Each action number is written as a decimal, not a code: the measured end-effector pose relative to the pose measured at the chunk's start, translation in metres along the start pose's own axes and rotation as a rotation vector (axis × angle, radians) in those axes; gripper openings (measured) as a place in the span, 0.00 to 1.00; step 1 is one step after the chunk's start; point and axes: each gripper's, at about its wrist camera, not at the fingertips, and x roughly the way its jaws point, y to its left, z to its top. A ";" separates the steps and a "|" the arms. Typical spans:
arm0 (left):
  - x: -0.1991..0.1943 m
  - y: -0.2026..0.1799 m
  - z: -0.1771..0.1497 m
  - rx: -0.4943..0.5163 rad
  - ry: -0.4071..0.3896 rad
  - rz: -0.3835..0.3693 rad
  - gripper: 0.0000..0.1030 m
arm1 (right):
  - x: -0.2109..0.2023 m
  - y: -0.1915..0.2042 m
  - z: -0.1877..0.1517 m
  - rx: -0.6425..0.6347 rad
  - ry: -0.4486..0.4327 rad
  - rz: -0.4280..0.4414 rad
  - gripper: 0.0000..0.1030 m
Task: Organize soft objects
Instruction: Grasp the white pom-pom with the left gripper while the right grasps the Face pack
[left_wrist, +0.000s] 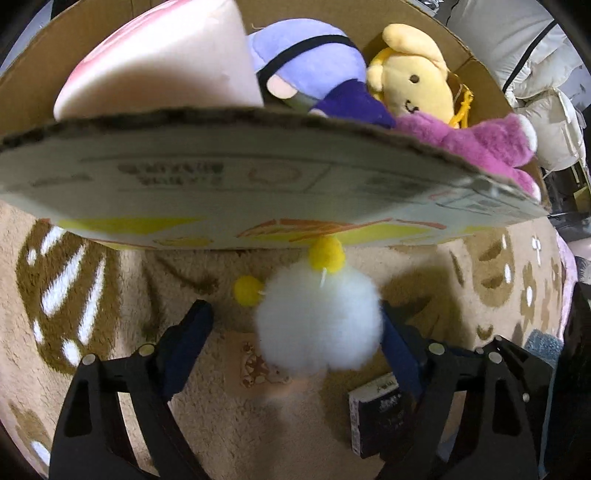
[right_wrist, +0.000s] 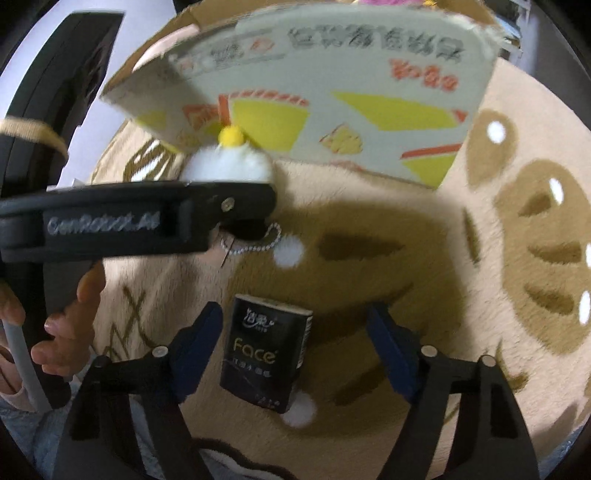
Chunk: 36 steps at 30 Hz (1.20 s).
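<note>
A white fluffy plush with yellow pom-poms (left_wrist: 319, 325) hangs between the fingers of my left gripper (left_wrist: 295, 328), just in front of the cardboard box wall (left_wrist: 221, 177). The jaws stand wide and only the right finger touches the plush. In the right wrist view the plush (right_wrist: 229, 162) sits above the left gripper's body (right_wrist: 147, 218), its bead chain (right_wrist: 255, 247) dangling. My right gripper (right_wrist: 295, 332) is open around a black tissue pack (right_wrist: 267, 350) lying on the rug. The box holds a pink cushion (left_wrist: 159, 62), a blue plush (left_wrist: 314, 62), a yellow plush (left_wrist: 413, 77) and a purple plush (left_wrist: 480, 140).
A beige rug with brown patterns (right_wrist: 480, 258) covers the floor. The tissue pack also shows in the left wrist view (left_wrist: 376, 417). White padded fabric (left_wrist: 535, 74) lies behind the box at the right. The person's hand (right_wrist: 62, 325) grips the left handle.
</note>
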 end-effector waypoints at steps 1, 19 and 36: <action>0.001 0.000 0.000 0.000 -0.003 0.004 0.83 | 0.002 0.004 0.000 -0.014 0.002 -0.013 0.81; -0.003 -0.006 -0.009 0.022 0.029 0.043 0.48 | -0.002 0.011 -0.009 -0.020 0.015 -0.072 0.52; -0.027 0.006 -0.038 -0.006 -0.010 0.079 0.37 | -0.027 -0.005 -0.010 -0.064 -0.046 -0.139 0.48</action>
